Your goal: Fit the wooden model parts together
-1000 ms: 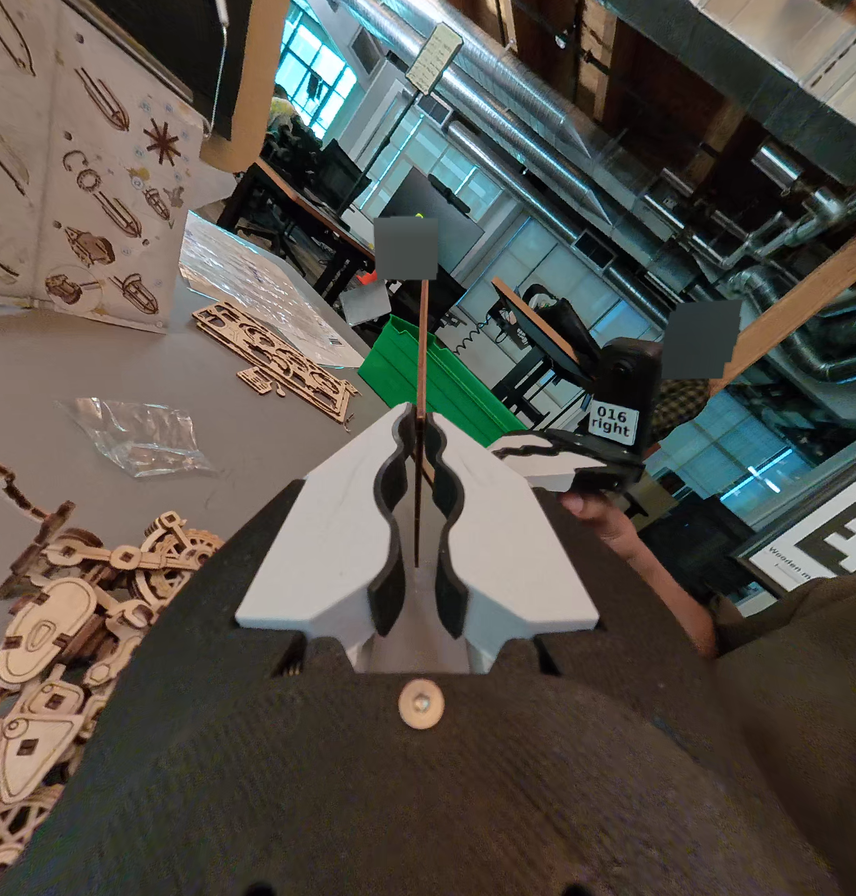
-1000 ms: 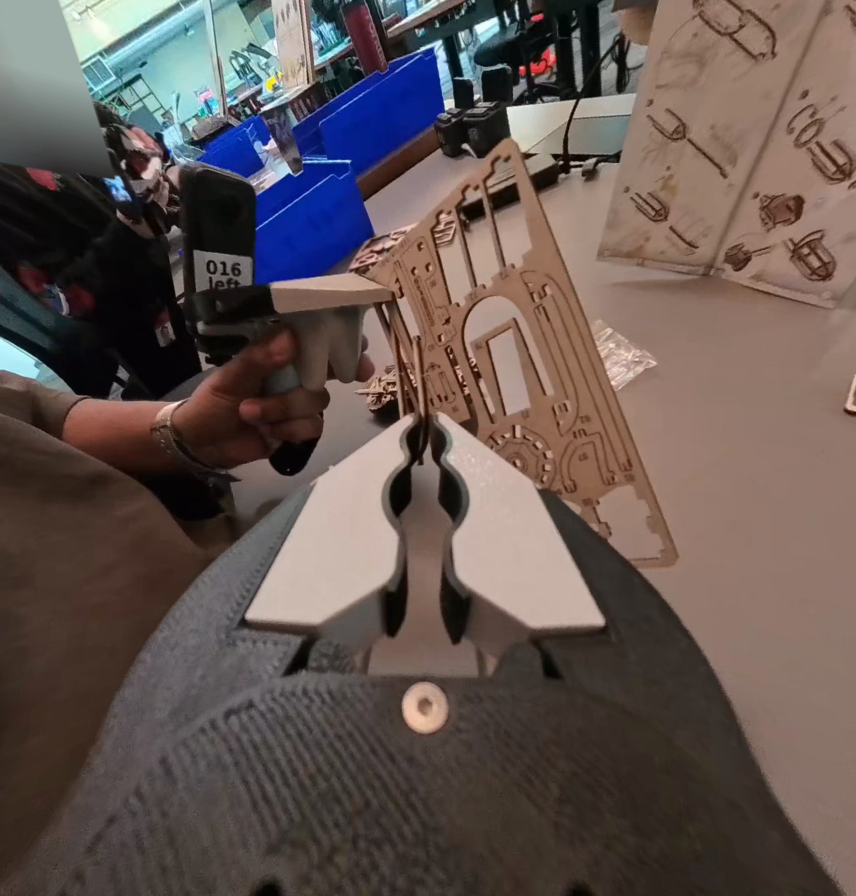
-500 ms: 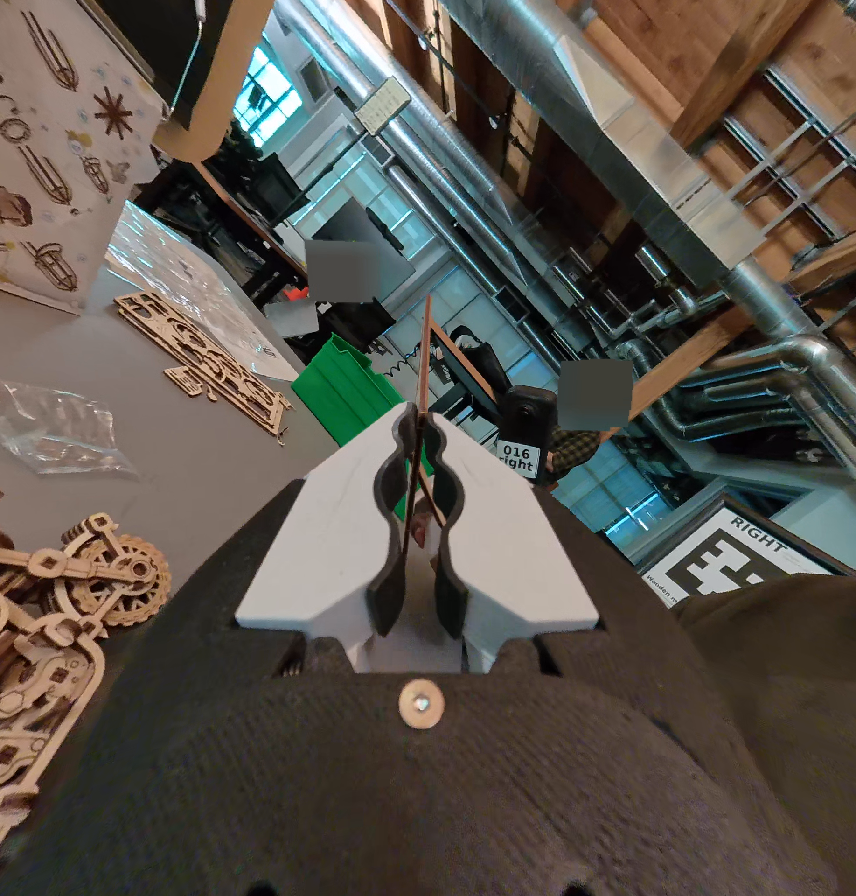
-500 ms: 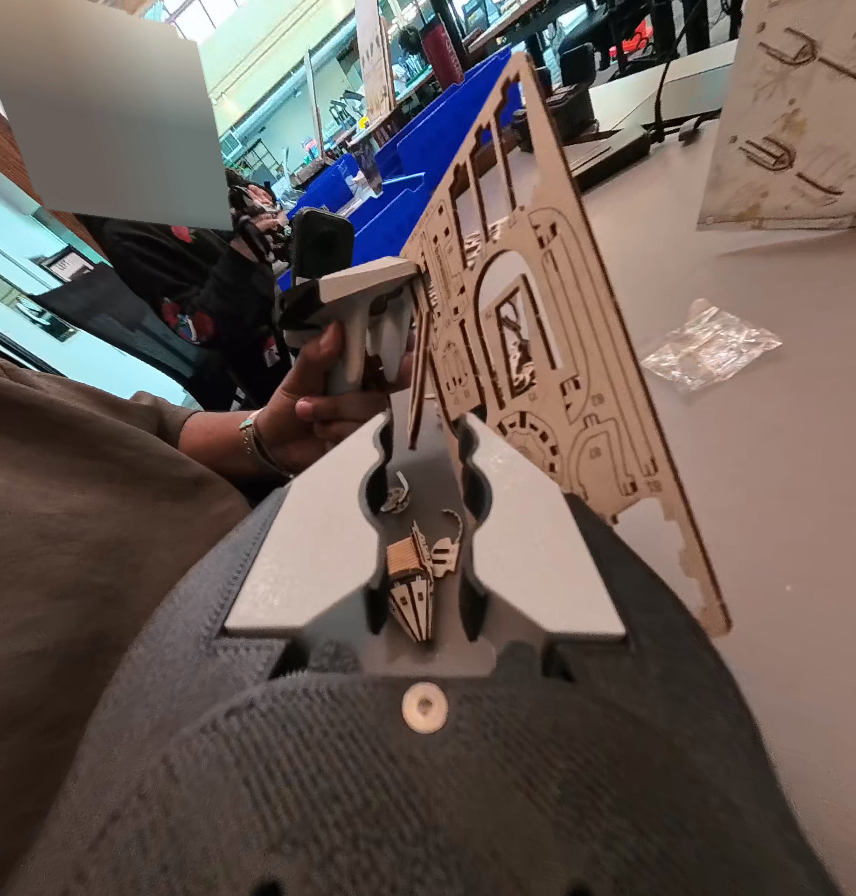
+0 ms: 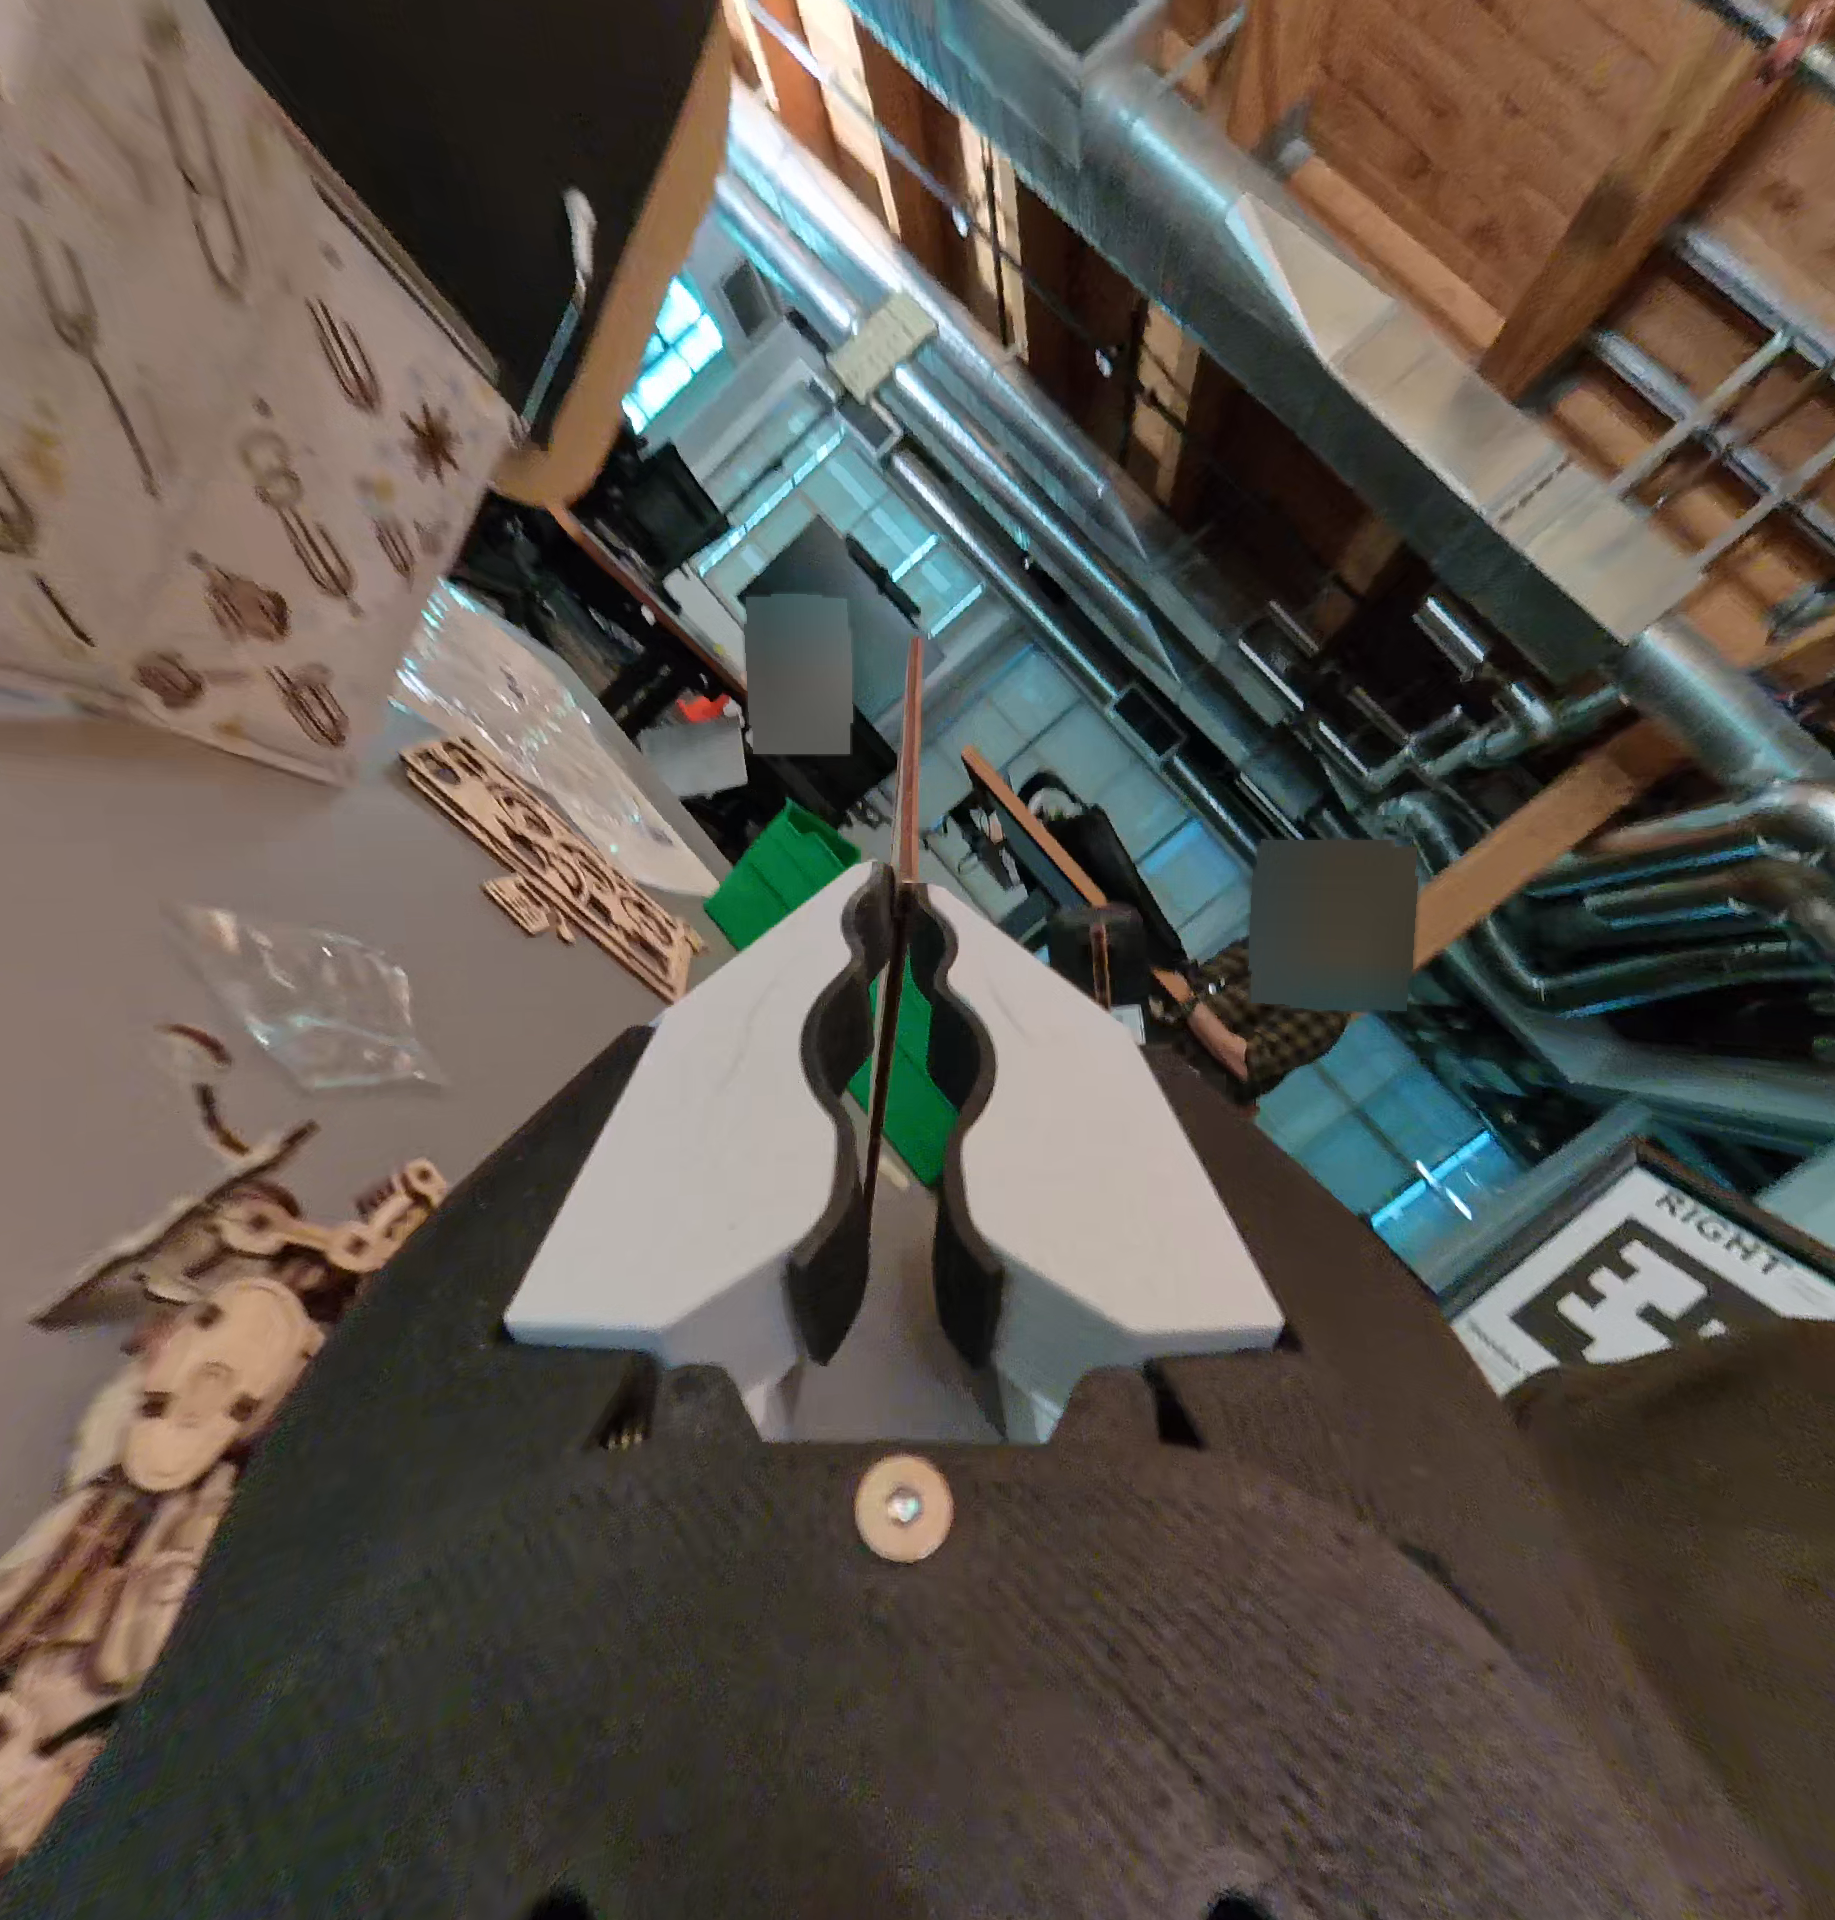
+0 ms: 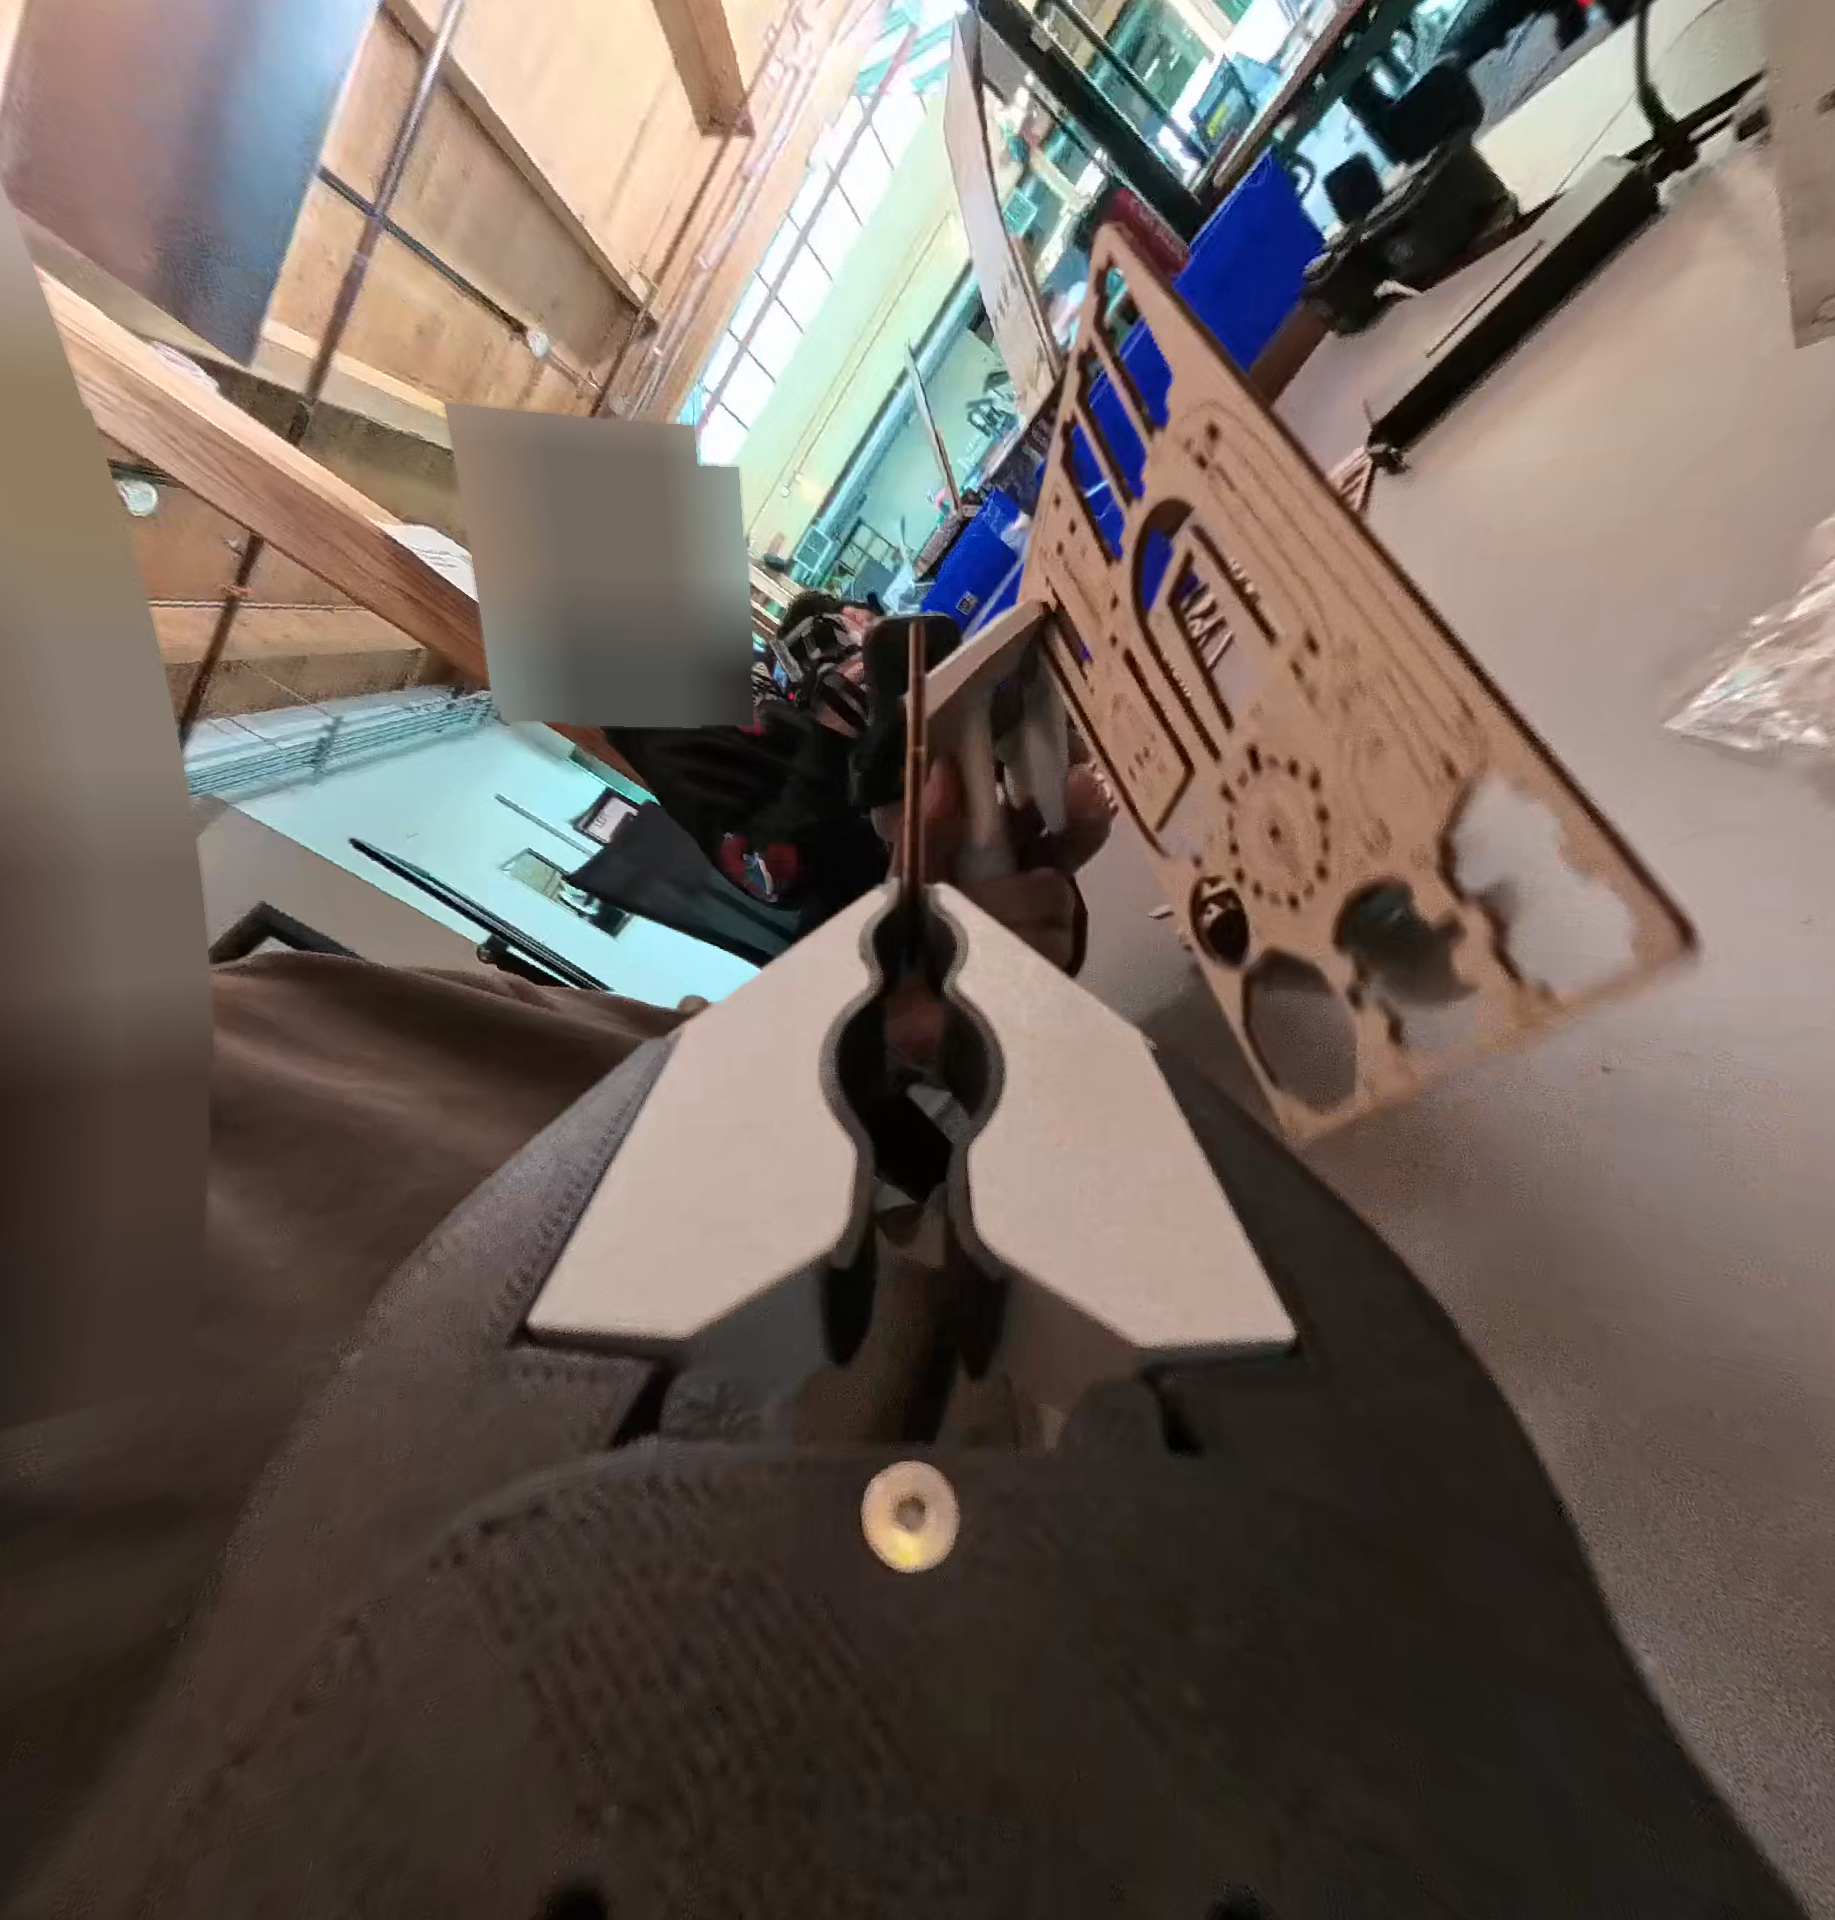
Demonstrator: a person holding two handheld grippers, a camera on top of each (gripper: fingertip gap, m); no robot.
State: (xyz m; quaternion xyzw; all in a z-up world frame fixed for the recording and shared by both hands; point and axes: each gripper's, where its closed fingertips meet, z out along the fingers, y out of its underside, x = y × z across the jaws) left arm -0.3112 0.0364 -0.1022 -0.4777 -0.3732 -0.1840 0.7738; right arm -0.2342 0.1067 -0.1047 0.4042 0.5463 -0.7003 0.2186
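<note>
A: Between the pads of the left gripper [image 5: 897,883] a wooden sheet [image 5: 905,790] is standing edge-on; the jaws are pinching it at their tips; what is the other view giving you?

B: From the right wrist view that sheet [image 6: 1256,727] is showing its laser-cut face, tilted and held up off the grey table [image 6: 1619,1195], with the left gripper [image 6: 1027,665] clamping its near edge and a hand [image 6: 1038,862] wrapping the handle.

A: And the right gripper [image 6: 911,896]?

B: Its jaws are squeezing a thin wooden part [image 6: 913,758], also edge-on, rising from the tips just beside the sheet; I cannot tell whether the 2 pieces are touching.

A: Down at my left a heap of loose wooden pieces [image 5: 165,1403] is lying on the table [image 5: 82,883]; a clear plastic bag [image 5: 310,997] is sitting beyond it, and 1 more cut sheet [image 5: 549,873] is lying flat farther back, near a green bin [image 5: 778,873].
</note>
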